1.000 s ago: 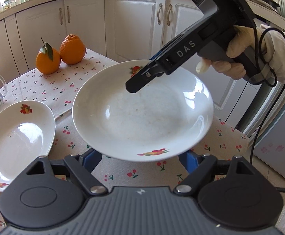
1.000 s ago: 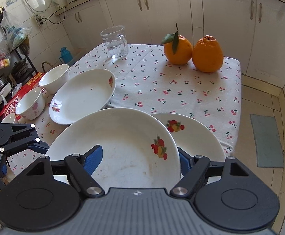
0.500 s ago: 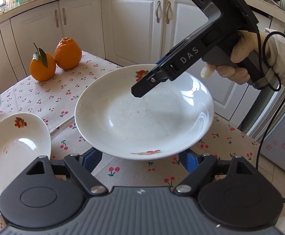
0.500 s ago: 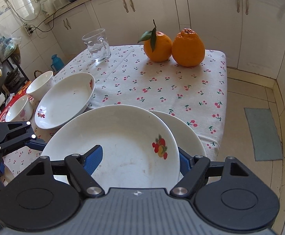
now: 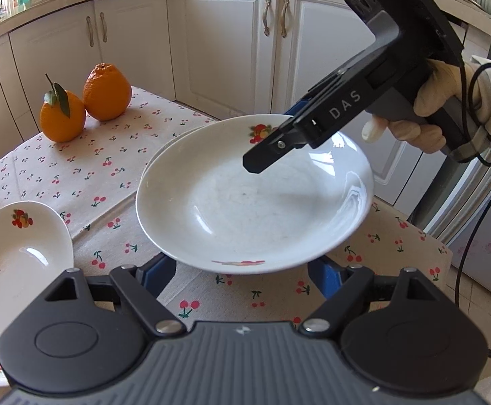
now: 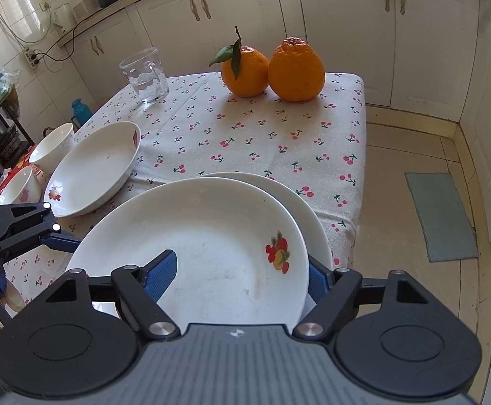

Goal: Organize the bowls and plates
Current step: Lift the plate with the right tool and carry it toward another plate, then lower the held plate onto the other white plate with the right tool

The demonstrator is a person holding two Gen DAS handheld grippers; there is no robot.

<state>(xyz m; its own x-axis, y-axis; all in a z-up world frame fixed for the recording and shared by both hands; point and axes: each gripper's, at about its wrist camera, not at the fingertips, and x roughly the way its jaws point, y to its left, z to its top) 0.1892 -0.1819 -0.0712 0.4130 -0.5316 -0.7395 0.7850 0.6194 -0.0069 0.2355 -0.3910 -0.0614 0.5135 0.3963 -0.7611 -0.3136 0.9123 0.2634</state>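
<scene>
The right claw (image 6: 237, 278) is clamped on the rim of a white plate (image 6: 211, 236) and holds it just above a second plate (image 6: 313, 209) near the bench (image 6: 245, 141) edge. The left claw (image 5: 242, 271) stands apart, its blue fingers (image 5: 159, 270) low beside the same rim, gripping nothing. The plate looks hard, smooth and slippery, and would break if dropped, so the rim is the best place to hold. I count three plates, two bowls (image 6: 51, 146), two oranges (image 6: 245, 71) and one glass mug (image 6: 144, 76) left of the oranges.

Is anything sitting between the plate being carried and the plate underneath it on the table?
Nothing visible. The held plate hangs right over the lower plate, with no object showing between them.
</scene>
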